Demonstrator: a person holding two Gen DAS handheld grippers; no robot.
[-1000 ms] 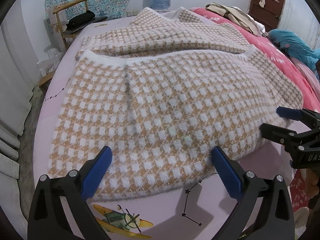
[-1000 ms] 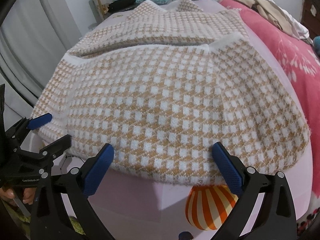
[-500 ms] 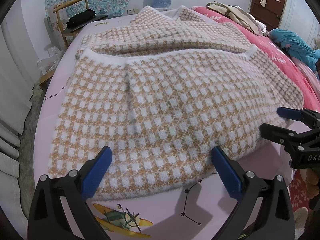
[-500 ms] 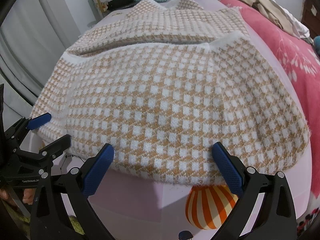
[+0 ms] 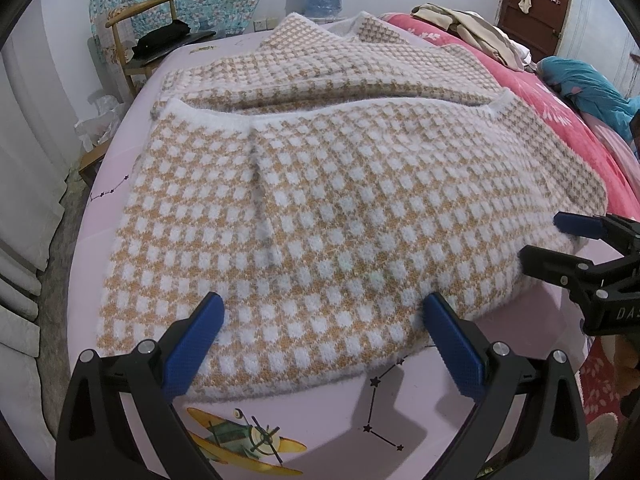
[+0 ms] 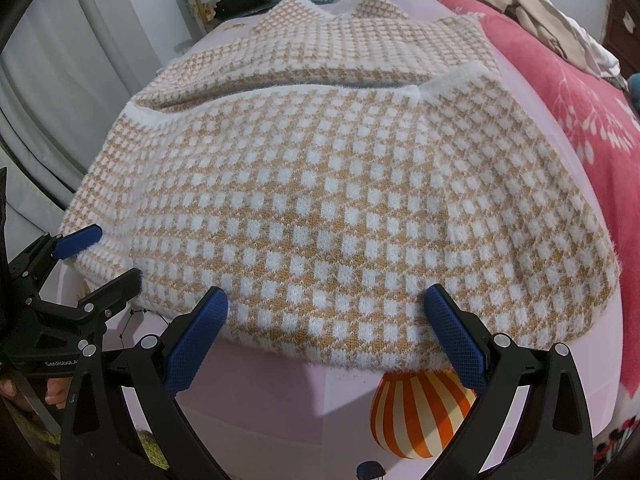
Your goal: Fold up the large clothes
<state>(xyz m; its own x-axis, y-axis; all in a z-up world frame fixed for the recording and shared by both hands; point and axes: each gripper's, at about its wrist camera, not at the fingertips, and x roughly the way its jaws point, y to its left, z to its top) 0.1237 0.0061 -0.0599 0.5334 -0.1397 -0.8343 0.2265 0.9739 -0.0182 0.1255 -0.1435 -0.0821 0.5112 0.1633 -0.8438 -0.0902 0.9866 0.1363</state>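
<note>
Nearest you, along the bottom of both views, your left gripper (image 5: 320,336) and right gripper (image 6: 326,328) have their jaws spread wide and grasping nothing; each hovers just short of the near hem of the checked sweater (image 5: 320,208). Against the views from a second ago, almost nothing has shifted: the same hem sits between the same blue pads, and the cloth shows no new crease. That suggests you are pausing to line up, and the next fold has not yet begun.

The sweater lies across the middle of both frames on the pink bedsheet (image 5: 400,432), its lower part already turned up so a white-edged band (image 5: 320,114) crosses the upper middle, with the rest of the garment spread beyond it toward the top. In the left view your right gripper shows at the right edge, beside the hem's corner; whether it touches the cloth is hard to tell.

What lies under the folded layer is hidden, so you cannot check whether the sleeves are tucked flat. The near hem droops over the bed edge in the right view, covering part of the striped balloon print (image 6: 420,416). Farther off, the chair (image 5: 140,40) at upper left and the red blanket (image 5: 560,120) at upper right are partly cut off.
</note>
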